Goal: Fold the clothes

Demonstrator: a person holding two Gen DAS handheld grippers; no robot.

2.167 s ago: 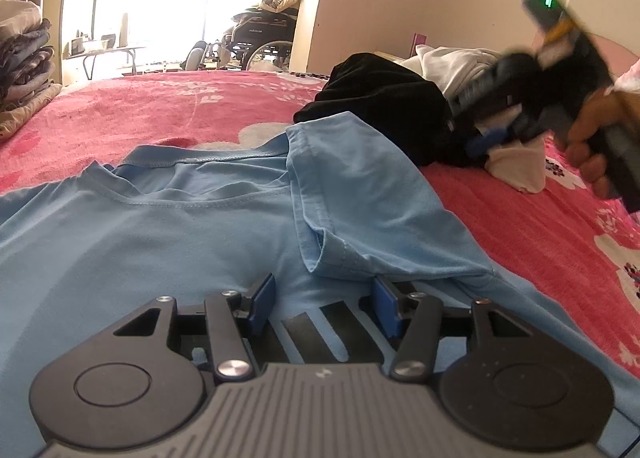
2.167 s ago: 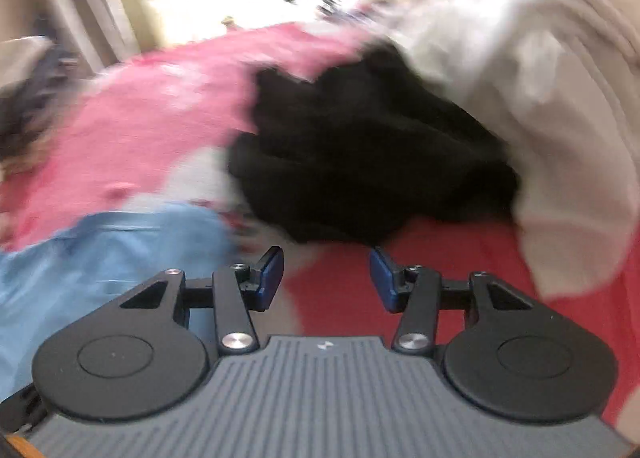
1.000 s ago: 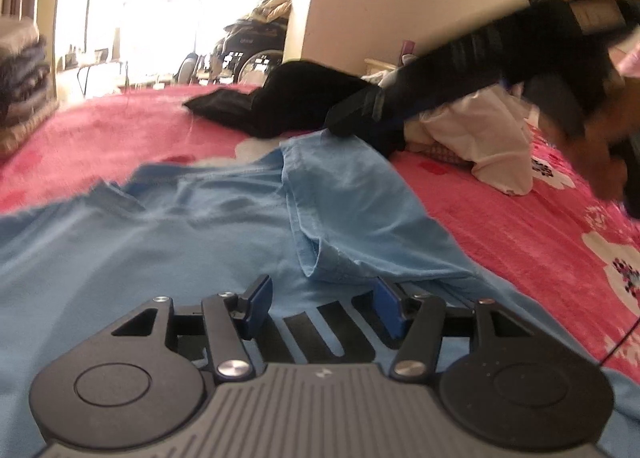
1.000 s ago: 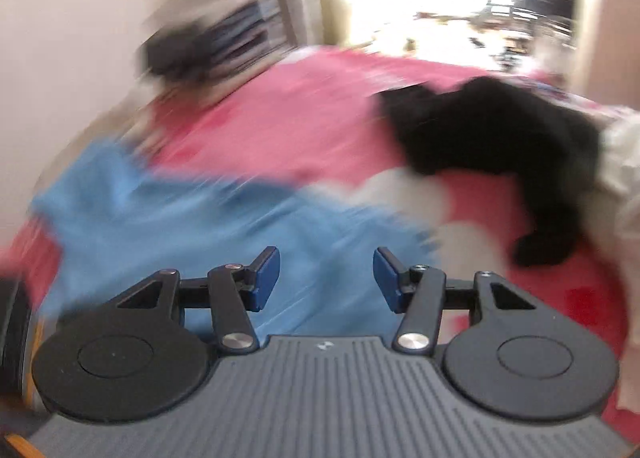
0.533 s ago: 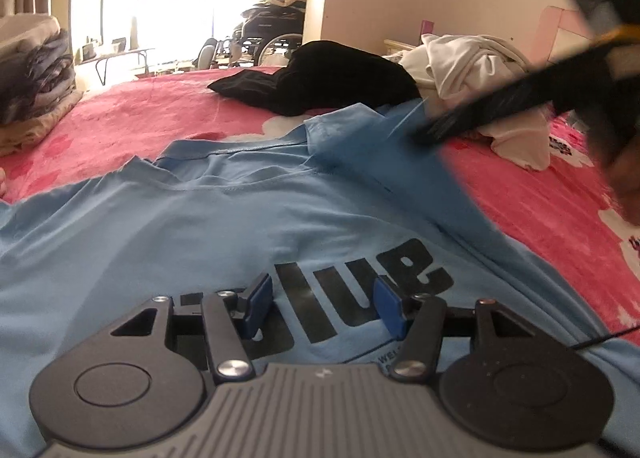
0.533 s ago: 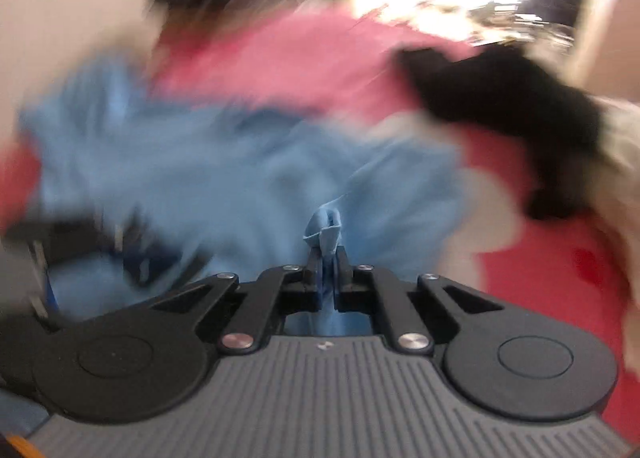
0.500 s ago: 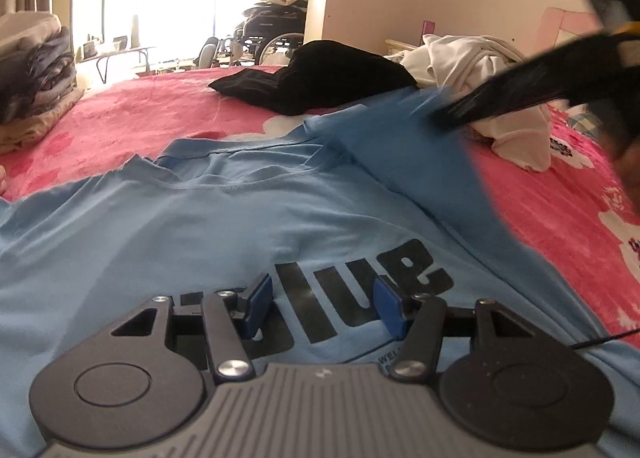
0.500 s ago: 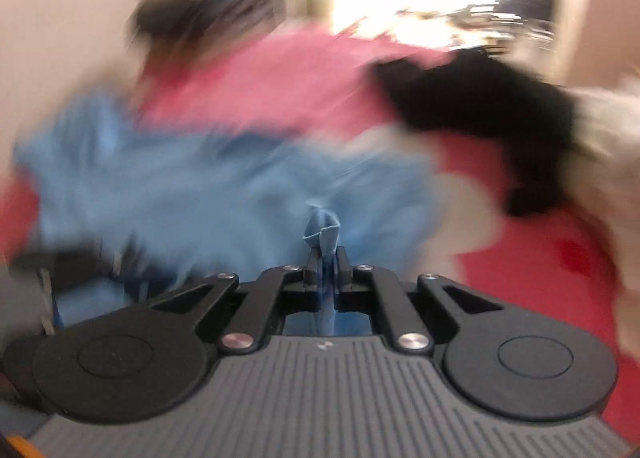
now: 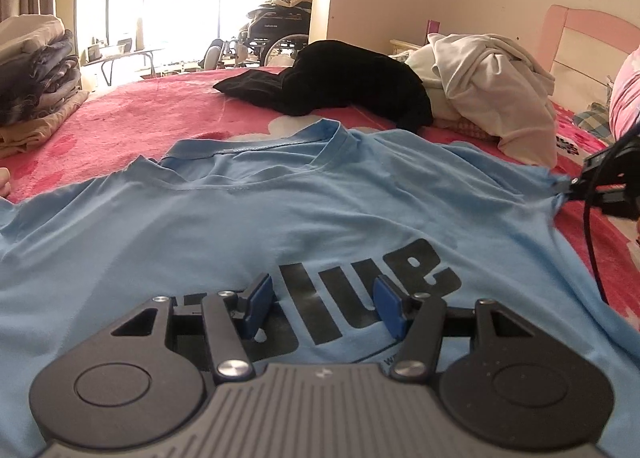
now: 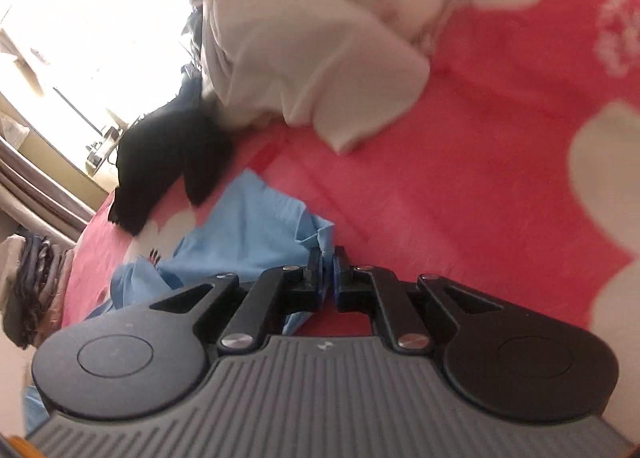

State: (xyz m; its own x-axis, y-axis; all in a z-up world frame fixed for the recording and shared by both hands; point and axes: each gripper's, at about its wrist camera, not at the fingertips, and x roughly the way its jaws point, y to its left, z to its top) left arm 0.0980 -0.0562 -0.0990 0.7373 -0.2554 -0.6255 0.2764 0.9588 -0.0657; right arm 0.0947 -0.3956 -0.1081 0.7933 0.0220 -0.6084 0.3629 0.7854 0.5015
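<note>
Now, blue tee (image 9: 280,218), black "lue" print (image 9: 360,298)

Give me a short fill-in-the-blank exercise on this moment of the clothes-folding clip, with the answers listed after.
1. The right gripper is shut on the edge of the light ____ T-shirt.
2. The left gripper hovers over the T-shirt's black lettering with its jaws ____.
3. Beyond the T-shirt's collar lies a crumpled ____ garment, beside a heap of white clothes.
4. The bedspread under the clothes is mostly ____.

Missing words: blue; open; black; pink
</note>
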